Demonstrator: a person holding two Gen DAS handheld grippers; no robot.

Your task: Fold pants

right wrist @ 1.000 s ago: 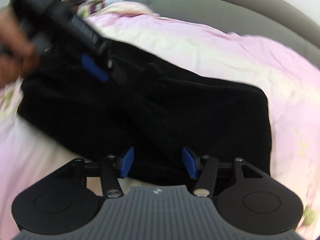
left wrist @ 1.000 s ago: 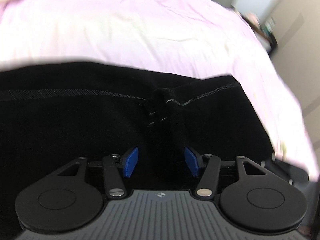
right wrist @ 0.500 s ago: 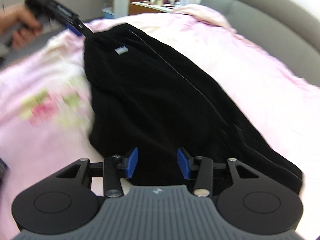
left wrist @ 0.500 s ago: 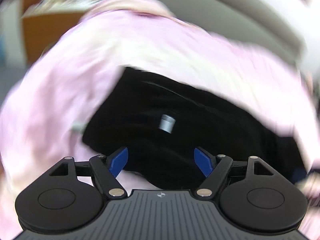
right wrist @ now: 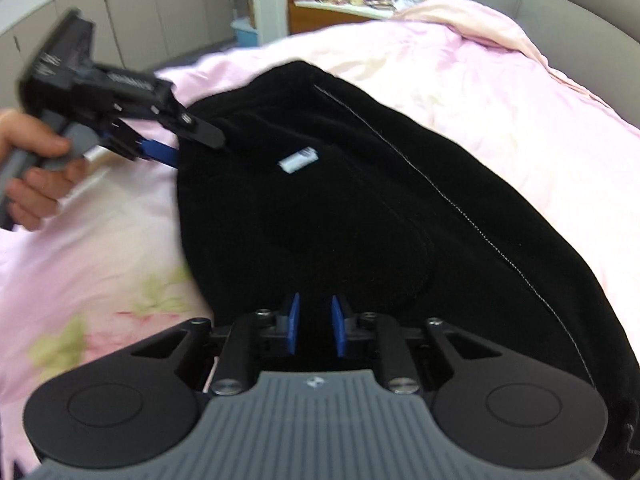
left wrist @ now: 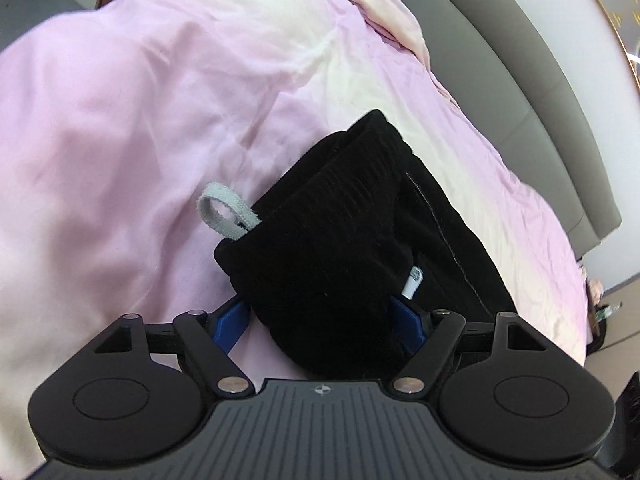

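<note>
Black pants (left wrist: 340, 240) lie folded lengthwise on a pink bed cover (left wrist: 160, 120). Their bunched waistband end, with a grey loop (left wrist: 224, 212) and a white label (left wrist: 414, 280), sits between the wide-spread blue pads of my left gripper (left wrist: 320, 316), which stands open around it. The right wrist view shows the pants (right wrist: 360, 220) stretching away, and the left gripper (right wrist: 192, 148) straddling their far corner, held by a hand (right wrist: 32, 160). At the near edge, my right gripper (right wrist: 316, 324) is closing, its jaws nearly together with black fabric in the narrow gap.
A grey padded headboard (left wrist: 520, 80) curves behind the bed. The pink cover (right wrist: 500, 92) carries a flower print at the near left. Beyond the bed stand a wooden cabinet with bottles (right wrist: 328, 12) and pale cupboard doors.
My left gripper let go of a pinch of fabric, spread wider and swung round to the waistband end. The right jaws narrowed from half-spread to almost together at the pants' near edge.
</note>
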